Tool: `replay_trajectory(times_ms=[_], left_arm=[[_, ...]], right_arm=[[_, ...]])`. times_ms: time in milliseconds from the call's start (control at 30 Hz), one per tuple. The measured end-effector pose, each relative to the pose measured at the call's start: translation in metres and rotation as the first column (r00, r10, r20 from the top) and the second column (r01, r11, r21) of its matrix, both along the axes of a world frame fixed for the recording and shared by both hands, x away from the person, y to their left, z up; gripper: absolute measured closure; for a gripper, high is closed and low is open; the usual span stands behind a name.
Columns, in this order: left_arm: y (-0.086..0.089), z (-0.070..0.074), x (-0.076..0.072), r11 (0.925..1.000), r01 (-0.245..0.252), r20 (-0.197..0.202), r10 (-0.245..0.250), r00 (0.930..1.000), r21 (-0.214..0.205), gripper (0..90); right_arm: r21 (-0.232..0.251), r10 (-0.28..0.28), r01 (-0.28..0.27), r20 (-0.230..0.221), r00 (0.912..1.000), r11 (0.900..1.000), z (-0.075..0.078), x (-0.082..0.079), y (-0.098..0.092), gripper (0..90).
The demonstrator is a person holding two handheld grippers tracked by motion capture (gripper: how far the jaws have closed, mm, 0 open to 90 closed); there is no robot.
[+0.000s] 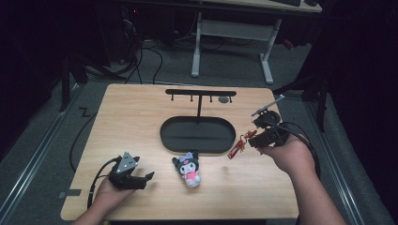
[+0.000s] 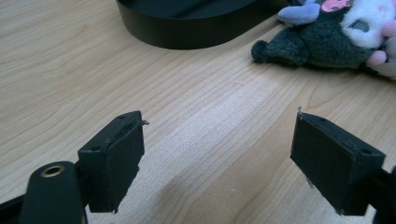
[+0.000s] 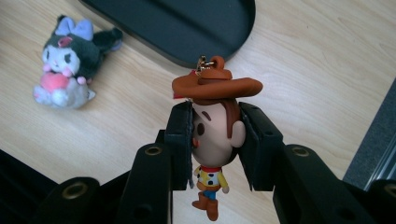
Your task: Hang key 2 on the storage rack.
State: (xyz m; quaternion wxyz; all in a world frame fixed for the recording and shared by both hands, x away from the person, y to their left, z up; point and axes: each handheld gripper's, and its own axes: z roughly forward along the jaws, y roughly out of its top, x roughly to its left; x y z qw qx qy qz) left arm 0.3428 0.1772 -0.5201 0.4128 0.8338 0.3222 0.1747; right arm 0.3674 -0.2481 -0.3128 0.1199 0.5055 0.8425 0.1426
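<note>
We see a small cowboy figure keychain [image 3: 212,140] with a wide brown hat, brown hair, a yellow shirt, blue trousers and brown boots, and a small metal clasp above its hat. It is clamped by the head between the jaws of the right gripper [image 3: 215,140], body hanging free. From the high view it [image 1: 238,146] sits just past the right end of the black oval tray [image 1: 169,139], which carries an upright hook stand [image 1: 200,93]. A dark plush doll [image 1: 188,168] with a lilac bow, white face and pink front lies on the wooden table [image 1: 131,122], just in front of the tray.
</note>
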Motion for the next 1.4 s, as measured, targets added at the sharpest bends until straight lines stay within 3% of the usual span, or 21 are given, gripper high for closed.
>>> replay_trajectory(times_ms=[333,533,1400], left_arm=[[0.000,0.000,0.000,1.0000,0.001,-0.003,-0.001,1.0000,0.000,17.9],[0.000,0.000,-0.001,1.0000,0.005,-0.004,-0.005,1.0000,-0.004,17.9],[0.001,0.000,0.001,1.0000,0.008,-0.007,-0.008,0.9999,-0.004,17.9]], right_arm=[[-0.023,0.024,-0.024,-0.001,0.9997,0.9995,0.002,0.026,0.018,67.5],[-0.008,0.026,-0.026,0.021,0.9994,0.9996,0.009,0.039,0.026,67.5],[-0.017,-0.006,0.006,0.023,0.9997,0.9998,0.013,0.085,0.034,67.6]])
